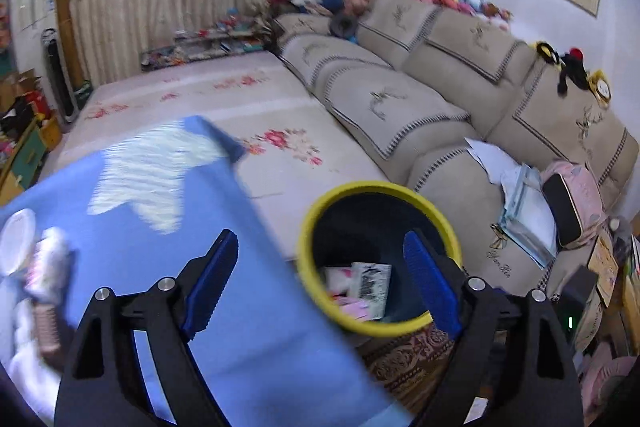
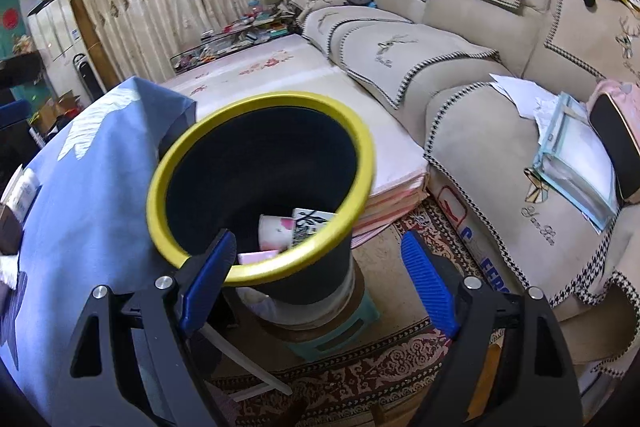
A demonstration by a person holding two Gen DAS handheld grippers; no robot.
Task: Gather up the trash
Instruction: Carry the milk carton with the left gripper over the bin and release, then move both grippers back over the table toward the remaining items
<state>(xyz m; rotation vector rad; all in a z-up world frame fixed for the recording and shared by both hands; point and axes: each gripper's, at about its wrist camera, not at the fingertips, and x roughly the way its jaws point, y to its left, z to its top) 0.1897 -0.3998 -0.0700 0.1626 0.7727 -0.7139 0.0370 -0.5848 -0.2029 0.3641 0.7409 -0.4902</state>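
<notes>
A dark bin with a yellow rim (image 2: 362,143) stands on a small green stool beside the blue-clothed table (image 2: 88,211); it also shows in the left wrist view (image 1: 316,211). Paper and pink packaging trash (image 2: 288,231) lies inside, also seen in the left wrist view (image 1: 370,287). My left gripper (image 1: 320,283) is open and empty above the table edge and bin. My right gripper (image 2: 320,279) is open and empty just over the bin's near rim. White and pink trash items (image 1: 44,267) lie blurred at the table's left.
A beige sofa (image 2: 480,115) with papers and a pink cushion runs along the right. A floral mat (image 1: 224,107) lies behind the table. A patterned rug (image 2: 360,367) covers the floor. Toys and boxes pile at the far corner.
</notes>
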